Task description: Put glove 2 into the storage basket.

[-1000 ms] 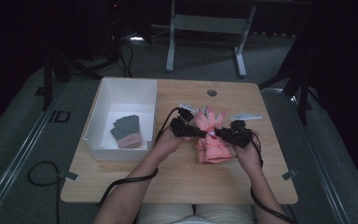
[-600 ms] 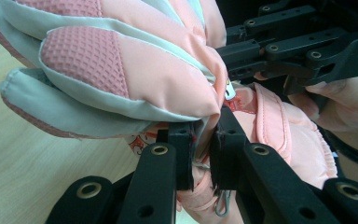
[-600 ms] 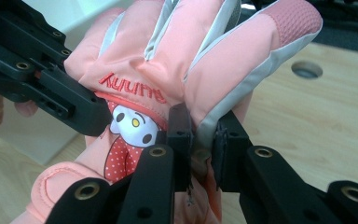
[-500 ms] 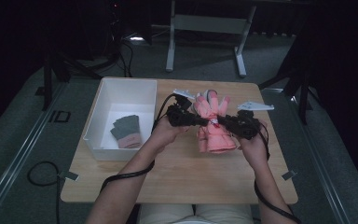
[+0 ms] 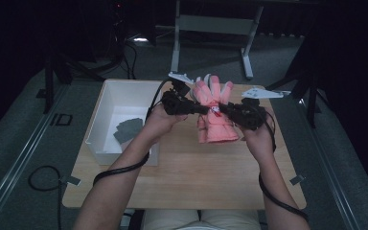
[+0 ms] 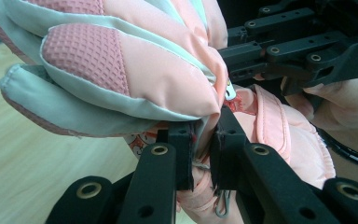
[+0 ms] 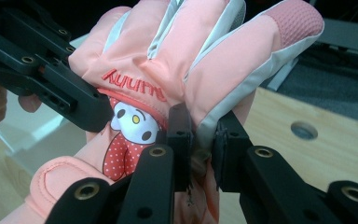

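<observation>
High view, pink gloves (image 5: 214,115) pinched between both hand-held grippers, apparently lifted.

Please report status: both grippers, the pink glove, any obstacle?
Left hand-held gripper and right hand-held gripper shut on pink glove. Glove off table. No obstacle seen.

A white bin (image 5: 106,103) sits on the wooden table (image 5: 187,177), at its left. Dark grey cloth pieces (image 5: 126,130) lie inside (folded, apparently). A metal stand (image 5: 211,24) rises beyond the table.

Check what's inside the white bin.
In the white bin, two dark grey cloth pieces lie on its floor. The near wall and the left forearm cover the front right corner.
</observation>
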`<state>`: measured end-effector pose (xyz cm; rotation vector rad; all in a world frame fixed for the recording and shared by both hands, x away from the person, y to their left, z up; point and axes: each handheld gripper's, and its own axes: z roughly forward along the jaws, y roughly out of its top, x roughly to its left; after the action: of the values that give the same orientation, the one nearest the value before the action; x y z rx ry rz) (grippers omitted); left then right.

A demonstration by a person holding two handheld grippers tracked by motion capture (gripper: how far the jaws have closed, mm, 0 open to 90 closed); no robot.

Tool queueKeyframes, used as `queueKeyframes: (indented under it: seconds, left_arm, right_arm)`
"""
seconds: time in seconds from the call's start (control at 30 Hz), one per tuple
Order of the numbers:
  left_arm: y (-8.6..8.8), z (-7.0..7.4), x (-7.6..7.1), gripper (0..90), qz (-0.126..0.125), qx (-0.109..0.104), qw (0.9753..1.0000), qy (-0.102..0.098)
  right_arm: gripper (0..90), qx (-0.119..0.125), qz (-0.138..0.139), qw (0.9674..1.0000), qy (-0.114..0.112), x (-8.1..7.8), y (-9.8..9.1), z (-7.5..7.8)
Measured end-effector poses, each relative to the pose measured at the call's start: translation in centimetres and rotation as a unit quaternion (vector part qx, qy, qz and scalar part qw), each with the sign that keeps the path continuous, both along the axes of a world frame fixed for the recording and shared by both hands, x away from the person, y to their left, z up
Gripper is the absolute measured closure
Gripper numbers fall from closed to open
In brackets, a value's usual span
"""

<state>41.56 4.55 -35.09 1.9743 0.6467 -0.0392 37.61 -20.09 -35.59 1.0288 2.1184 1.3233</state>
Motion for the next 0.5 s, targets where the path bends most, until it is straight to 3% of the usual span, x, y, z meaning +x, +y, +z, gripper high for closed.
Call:
queueKeyframes:
  seconds: [0.5]
  left_arm:
    - [5.7, 4.0, 0.0, 80.2, 0.043, 0.019, 0.9987, -0.022]
  right_arm:
    - [78.8, 0.001, 0.038, 0.9991, -0.018, 2.1, 5.7, 3.5]
